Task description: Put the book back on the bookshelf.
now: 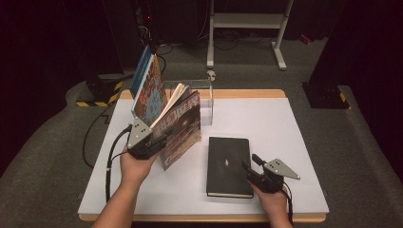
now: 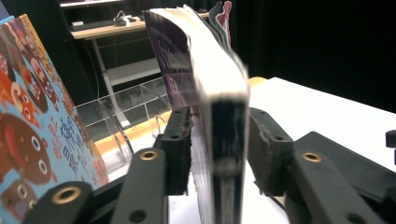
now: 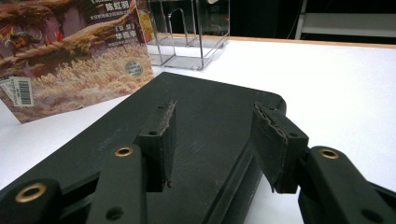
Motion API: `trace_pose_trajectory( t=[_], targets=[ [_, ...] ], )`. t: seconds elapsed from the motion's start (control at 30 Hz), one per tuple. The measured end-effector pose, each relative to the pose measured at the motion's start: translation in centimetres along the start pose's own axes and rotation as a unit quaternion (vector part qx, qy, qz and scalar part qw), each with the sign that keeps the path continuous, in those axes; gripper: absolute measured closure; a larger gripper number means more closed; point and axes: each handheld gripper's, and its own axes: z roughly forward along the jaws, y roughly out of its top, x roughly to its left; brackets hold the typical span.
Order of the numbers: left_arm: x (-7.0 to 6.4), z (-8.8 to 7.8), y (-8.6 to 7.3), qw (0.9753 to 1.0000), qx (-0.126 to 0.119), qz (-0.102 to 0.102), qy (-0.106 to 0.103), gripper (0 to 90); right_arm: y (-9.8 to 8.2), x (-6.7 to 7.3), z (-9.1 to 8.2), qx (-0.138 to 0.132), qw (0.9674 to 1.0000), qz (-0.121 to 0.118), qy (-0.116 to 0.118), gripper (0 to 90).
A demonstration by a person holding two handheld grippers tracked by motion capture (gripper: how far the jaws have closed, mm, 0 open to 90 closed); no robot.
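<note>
A thick paperback [image 1: 183,126] with a brownish cover stands tilted on the white table, its pages fanning at the top. My left gripper [image 1: 161,137] straddles its lower edge. In the left gripper view the paperback [image 2: 219,84] sits between the two pads with a thin gap at the right pad, so the left gripper [image 2: 219,149] is open. A colourful picture book [image 1: 148,88] leans upright just behind it. A black hardcover [image 1: 227,159] lies flat. My right gripper [image 1: 251,164] hovers at its right edge, and the right gripper [image 3: 212,140] is open over the cover [image 3: 210,107], holding nothing.
A clear acrylic book stand [image 1: 205,97] sits at the table's far edge behind the paperback. The white tabletop [image 1: 271,123] is bare to the right of the black book. A white metal frame [image 1: 247,21] stands on the floor beyond the table.
</note>
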Motion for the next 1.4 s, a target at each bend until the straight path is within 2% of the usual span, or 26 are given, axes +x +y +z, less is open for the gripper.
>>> trace_pose_trajectory(
  t=[0.27,0.5,0.6,0.77,0.87,1.2,1.4],
  targets=[
    [0.4,0.9,0.0,1.0,-0.001,-0.007,0.0,65.8,0.0,0.0,-0.1,-0.001,1.0,0.002,0.002,50.2],
    [0.6,1.1,0.2,0.9998,0.01,-0.017,-0.01,79.0,-0.1,-0.1,-0.1,0.0,1.0,0.003,0.002,50.1],
    [0.6,1.0,0.3,0.9996,0.011,-0.02,-0.014,81.7,-0.1,0.0,-0.1,0.0,1.0,0.003,0.002,50.1],
    [0.6,1.0,0.2,0.9996,0.004,-0.025,-0.013,83.3,-0.1,-0.1,-0.1,0.0,1.0,0.005,0.003,49.9],
    [0.6,1.1,0.2,0.9993,0.003,-0.035,-0.012,83.5,-0.1,-0.1,-0.1,0.001,1.0,0.004,0.003,49.7],
    [0.5,1.1,0.2,0.9994,0.003,-0.033,-0.005,83.8,-0.1,-0.1,-0.1,0.0,1.0,0.003,0.004,49.4],
    [0.3,1.3,0.4,0.9992,0.003,-0.041,-0.001,83.9,-0.1,-0.2,0.0,0.0,1.0,0.004,0.005,49.3]
  ],
)
